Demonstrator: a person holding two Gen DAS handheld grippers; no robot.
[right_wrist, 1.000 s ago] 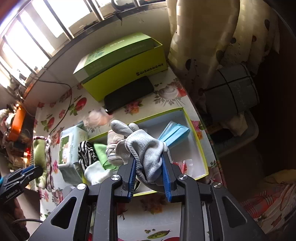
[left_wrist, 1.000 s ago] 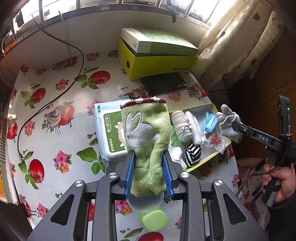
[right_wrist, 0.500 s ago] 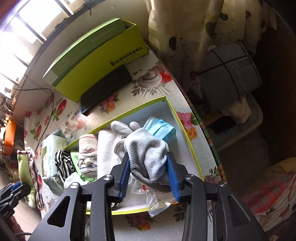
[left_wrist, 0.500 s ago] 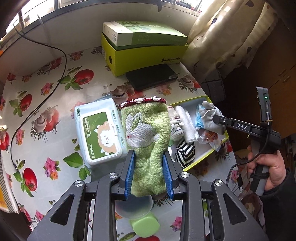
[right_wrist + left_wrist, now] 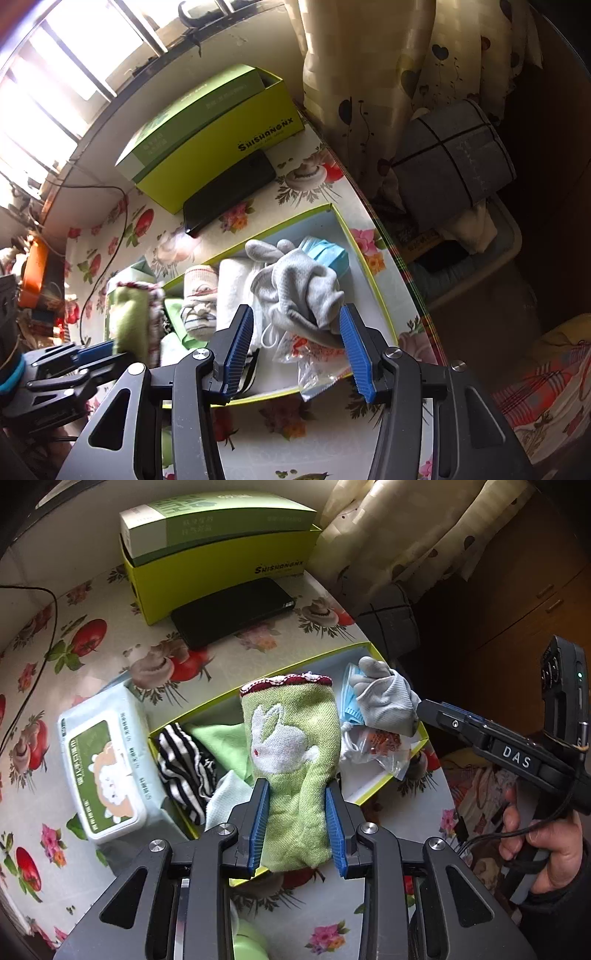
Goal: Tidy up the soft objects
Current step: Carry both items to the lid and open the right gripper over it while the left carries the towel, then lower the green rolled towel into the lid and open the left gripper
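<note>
Yellow box (image 5: 221,579): "SHISHANGNX".
Right gripper (image 5: 297,343): marked "DAS"; jaws opening, grey glove (image 5: 299,291) between.
Left gripper (image 5: 297,827): clamps green rabbit cloth (image 5: 291,746).

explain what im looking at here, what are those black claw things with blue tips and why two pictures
No robot: a person holds a hand-operated clamp in each hand, with a camera on each looking along its fingers, so each picture is one clamp's view. The left gripper is shut on a green rabbit towel above an open tray of soft things on a flowered table. The right gripper is opening; the grey glove still lies between its jaws, over the tray. A pack of wipes lies beside the tray.
</note>
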